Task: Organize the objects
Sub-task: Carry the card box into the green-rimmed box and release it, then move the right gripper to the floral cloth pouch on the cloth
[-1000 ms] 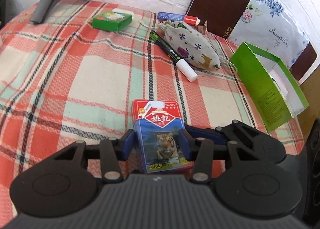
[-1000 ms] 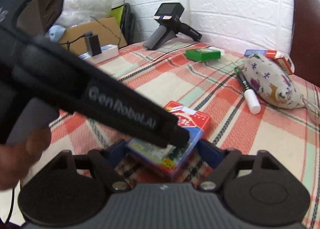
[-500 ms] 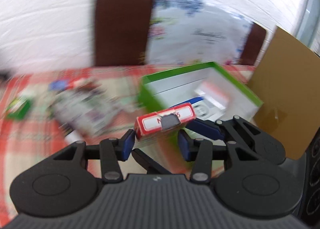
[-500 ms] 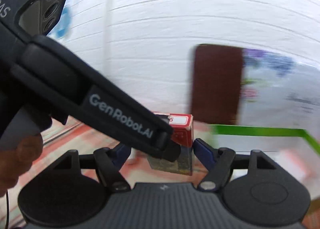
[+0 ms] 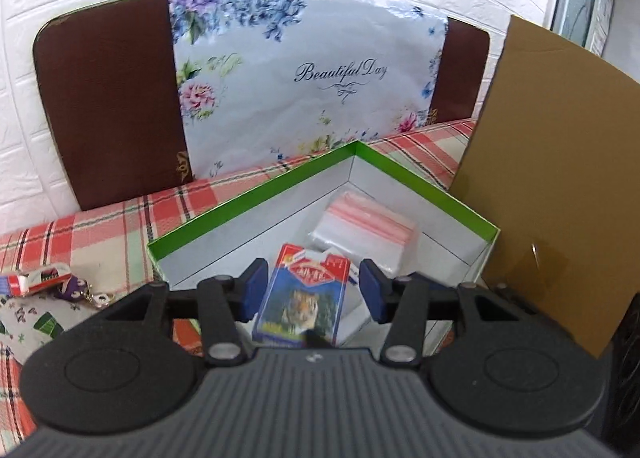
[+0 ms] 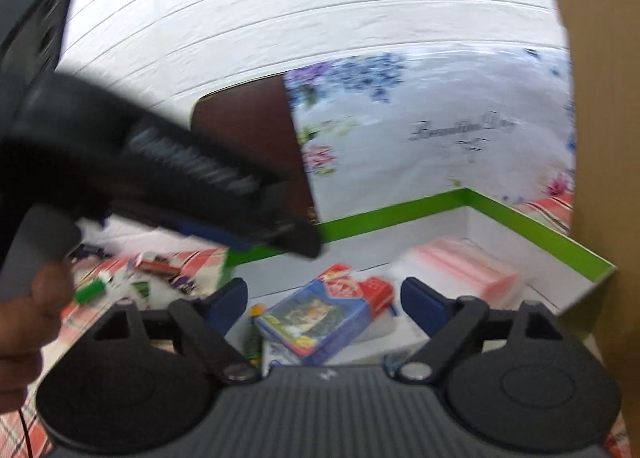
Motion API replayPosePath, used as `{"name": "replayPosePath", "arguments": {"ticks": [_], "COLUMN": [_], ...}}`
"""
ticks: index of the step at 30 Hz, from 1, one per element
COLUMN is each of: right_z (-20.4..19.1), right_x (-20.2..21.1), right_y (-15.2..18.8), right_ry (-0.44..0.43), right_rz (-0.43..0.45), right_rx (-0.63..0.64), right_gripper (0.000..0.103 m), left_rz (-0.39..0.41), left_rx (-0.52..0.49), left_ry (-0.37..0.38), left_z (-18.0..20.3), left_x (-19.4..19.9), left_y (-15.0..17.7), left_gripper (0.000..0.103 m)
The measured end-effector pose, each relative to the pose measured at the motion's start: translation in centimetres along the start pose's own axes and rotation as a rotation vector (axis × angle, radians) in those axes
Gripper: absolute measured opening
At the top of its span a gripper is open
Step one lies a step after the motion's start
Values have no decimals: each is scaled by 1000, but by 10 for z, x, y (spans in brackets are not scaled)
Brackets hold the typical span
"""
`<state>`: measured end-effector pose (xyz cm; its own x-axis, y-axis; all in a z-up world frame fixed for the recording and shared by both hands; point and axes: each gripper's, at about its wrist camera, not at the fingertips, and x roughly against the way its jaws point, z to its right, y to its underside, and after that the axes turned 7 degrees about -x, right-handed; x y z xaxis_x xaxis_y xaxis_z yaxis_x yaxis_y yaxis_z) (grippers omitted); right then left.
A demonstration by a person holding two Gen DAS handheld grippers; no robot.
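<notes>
Both jaws opening: left gripper [image 5: 311,290] and right gripper [image 6: 323,302] flank the card pack [image 5: 301,298], pads clear, low centre.

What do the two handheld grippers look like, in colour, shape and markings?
Both the left gripper and the right gripper are black, with a ribbed front plate, two round discs, silver pivot screws and blue pads on the jaws. Blurred white lettering marks the left gripper's body in the right wrist view.

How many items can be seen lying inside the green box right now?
3 at least: the tiger card pack nearest the grippers, a white box partly under it, and a zip bag toward the far corner of the green box. More may be hidden.
</notes>
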<state>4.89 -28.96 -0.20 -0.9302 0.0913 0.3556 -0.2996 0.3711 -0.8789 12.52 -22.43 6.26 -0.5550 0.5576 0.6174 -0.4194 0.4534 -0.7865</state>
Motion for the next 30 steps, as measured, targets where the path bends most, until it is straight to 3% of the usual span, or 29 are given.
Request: {"name": "replayPosePath", "arguments": {"ticks": [8, 18, 25, 30], "right_z": [10, -55, -104, -133], "right_x": [12, 26, 17, -11], "right_y": [9, 20, 34, 45], "right_ry": [0, -95, -202, -249], "right_rz": [-6, 0, -72, -160], "right_rx": [-40, 130, 228, 285], "right_gripper": [87, 85, 84, 85], "left_rz": [1, -17, -93, -98], "left_rx": [12, 169, 325, 408], "left_ry": [-47, -166, -280, -301], "left_z": [-6, -63, -120, -149], "left_x": [25, 73, 84, 96], "left_y": [24, 86, 132, 153], "left_gripper": [53, 58, 58, 58]}}
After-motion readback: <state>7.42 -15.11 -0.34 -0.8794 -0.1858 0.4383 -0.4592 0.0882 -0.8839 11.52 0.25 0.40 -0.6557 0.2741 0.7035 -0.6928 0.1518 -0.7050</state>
